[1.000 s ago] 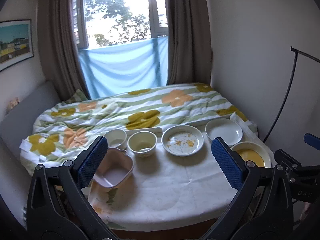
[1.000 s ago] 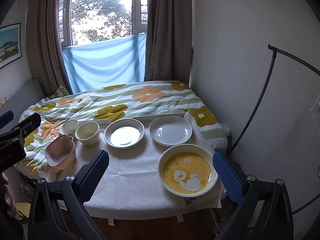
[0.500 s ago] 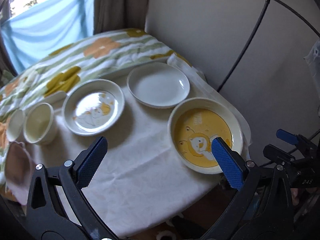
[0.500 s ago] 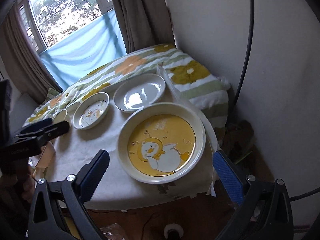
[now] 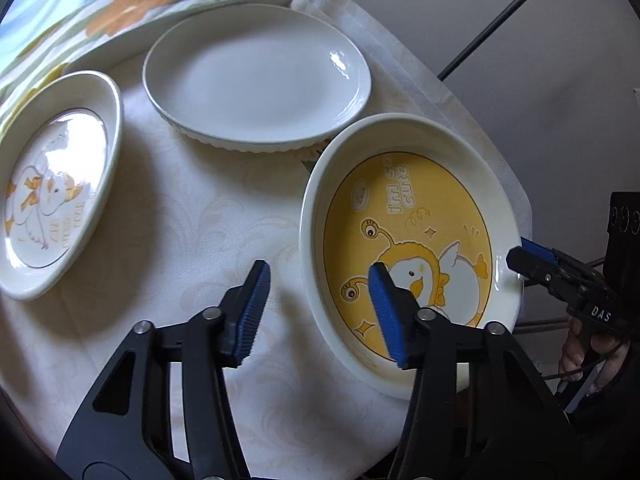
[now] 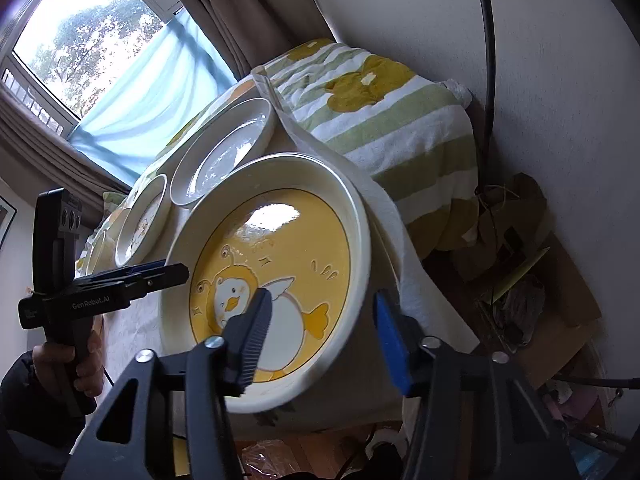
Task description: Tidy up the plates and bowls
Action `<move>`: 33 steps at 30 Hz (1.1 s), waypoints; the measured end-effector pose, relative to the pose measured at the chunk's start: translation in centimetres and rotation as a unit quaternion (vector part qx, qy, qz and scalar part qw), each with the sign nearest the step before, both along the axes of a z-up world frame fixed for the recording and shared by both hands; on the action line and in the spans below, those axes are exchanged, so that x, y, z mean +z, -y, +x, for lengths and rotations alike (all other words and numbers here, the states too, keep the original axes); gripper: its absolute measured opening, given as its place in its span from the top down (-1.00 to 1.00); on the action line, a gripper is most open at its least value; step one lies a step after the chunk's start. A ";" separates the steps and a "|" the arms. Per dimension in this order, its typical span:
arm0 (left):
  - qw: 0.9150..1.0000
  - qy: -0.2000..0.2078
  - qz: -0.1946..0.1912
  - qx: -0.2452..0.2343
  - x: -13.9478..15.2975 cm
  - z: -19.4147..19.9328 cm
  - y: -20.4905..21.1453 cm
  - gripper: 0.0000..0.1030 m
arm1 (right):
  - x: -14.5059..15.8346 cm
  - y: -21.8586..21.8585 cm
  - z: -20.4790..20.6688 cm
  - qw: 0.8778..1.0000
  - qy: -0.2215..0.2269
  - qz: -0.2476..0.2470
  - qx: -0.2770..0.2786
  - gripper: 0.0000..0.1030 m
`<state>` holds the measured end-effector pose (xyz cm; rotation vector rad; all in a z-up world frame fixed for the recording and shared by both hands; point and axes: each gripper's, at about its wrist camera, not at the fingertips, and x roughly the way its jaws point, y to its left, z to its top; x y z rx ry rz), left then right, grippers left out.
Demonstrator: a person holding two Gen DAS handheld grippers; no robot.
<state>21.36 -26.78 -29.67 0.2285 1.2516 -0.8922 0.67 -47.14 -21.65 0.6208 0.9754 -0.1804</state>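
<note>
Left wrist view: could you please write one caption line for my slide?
Both open grippers, left and right, straddle opposite rims of the yellow plate, beside a white plate and a duck plate.

Plates: three — one yellow plate (image 5: 408, 216), one plain white plate (image 5: 256, 76), one duck-print plate (image 5: 52, 184). Tongs: two were present.

On the yellow duck plate (image 5: 408, 240), white letters in the upper part read "I'm so cute"; the last letters of "so" are hard to see. The smaller duck plate (image 5: 52, 184) at the left carries pale lettering under the duck, but it is too faint to read. The right gripper (image 5: 520, 258), seen from the left wrist camera, bears the white letters "DAS" on its black body. The left gripper (image 6: 176, 273), seen from the right wrist camera, shows the brand "GenRobot.AI" on its side.
</note>
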 end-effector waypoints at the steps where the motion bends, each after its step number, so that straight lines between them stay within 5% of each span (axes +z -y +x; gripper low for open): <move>1: 1.000 -0.002 0.000 -0.002 -0.2 0.0 0.2 0.28 | -0.2 0.2 0.1 1.000 0.000 0.003 0.001 0.34; 8: 1.000 -0.010 0.005 -0.001 -1.1 0.1 1.1 0.67 | -1.0 1.0 0.4 1.000 -0.004 -0.002 -0.006 0.65; 23: 1.000 0.016 0.017 -0.005 -1.2 -0.7 2.4 0.67 | -1.2 1.3 1.0 1.000 -0.014 -0.019 0.002 0.75; 33: 0.999 0.029 0.003 0.033 1.9 -2.7 -0.3 0.67 | 1.2 0.7 1.5 0.999 -0.002 -0.025 0.033 0.75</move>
